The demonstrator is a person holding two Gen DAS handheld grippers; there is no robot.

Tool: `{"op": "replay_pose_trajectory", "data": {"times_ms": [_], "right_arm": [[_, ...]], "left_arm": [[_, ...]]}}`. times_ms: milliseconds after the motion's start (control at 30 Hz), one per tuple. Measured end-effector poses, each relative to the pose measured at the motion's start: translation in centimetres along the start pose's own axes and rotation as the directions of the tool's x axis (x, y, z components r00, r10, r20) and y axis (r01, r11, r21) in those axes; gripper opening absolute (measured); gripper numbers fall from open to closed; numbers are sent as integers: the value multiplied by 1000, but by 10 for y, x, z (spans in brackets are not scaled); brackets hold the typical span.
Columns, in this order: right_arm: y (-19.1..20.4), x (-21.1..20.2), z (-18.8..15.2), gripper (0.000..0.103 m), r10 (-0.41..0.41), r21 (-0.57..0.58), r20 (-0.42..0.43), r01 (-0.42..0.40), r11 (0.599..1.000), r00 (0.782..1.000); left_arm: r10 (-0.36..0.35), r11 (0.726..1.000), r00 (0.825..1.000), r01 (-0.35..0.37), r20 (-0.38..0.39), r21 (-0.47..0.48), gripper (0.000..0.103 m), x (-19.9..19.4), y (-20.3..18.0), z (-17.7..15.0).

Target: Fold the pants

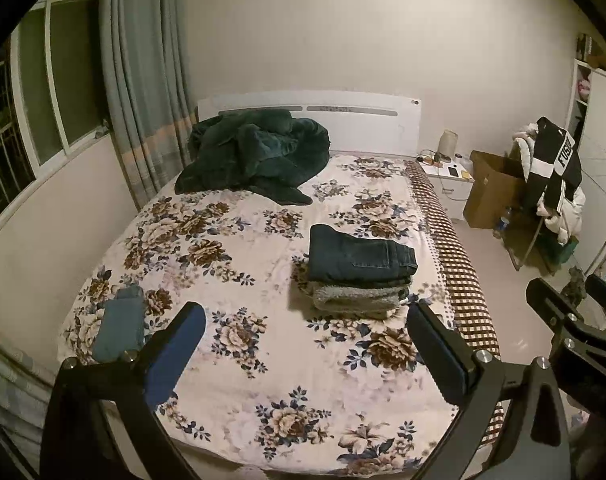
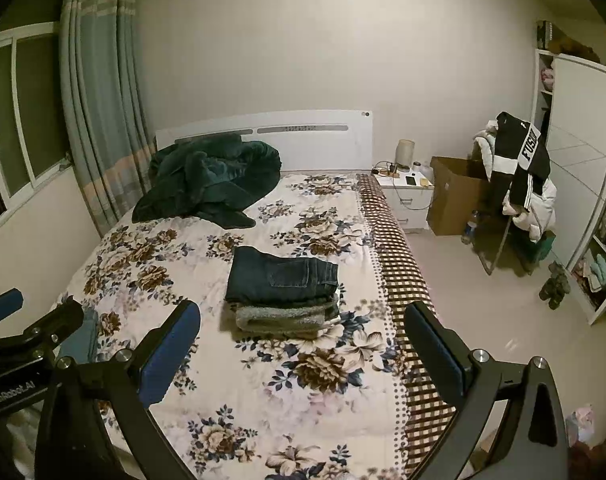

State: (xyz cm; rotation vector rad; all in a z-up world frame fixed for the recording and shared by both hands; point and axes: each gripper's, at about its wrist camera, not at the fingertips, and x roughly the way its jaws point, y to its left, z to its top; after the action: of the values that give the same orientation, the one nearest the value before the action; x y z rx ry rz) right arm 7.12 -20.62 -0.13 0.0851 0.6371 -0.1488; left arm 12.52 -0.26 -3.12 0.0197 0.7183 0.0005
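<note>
Both tools are held above the near end of the bed, and neither holds anything. The left hand-held gripper has its two fingers wide apart, and the right hand-held gripper is spread in the same way, with only the floral cover visible between the pads.

The folded dark pants lie on top of a small stack on the right half of the bed, near the checked border. Under them there is a grey fleecy piece and perhaps one more layer; the edges are too close together to count. A blue-grey garment, also folded small, lies at the near left edge of the bed, just beside the left finger in that view. A crumpled dark green blanket lies far away at the headboard.

It seems that the stack is finished and the next piece must be chosen. If the blue-grey garment is the next one, the person should bring it to the free middle of the cover first, well apart from the stack, so that there is room to spread it flat. Each gripper should take one corner of the waistband and close on the cloth only, not on the cover below. Care is needed near the stack, because a passing finger could push the top pants out of line.
</note>
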Motion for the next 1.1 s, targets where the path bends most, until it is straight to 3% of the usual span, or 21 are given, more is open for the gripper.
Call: {"op": "replay_pose_trajectory", "data": {"times_ms": [1100], "right_arm": [[1, 6, 11, 103, 14, -4, 3, -14, 1000, 1000]], "left_arm": [[8, 1000, 1000, -8, 2, -3, 103, -5, 2, 7]]}}
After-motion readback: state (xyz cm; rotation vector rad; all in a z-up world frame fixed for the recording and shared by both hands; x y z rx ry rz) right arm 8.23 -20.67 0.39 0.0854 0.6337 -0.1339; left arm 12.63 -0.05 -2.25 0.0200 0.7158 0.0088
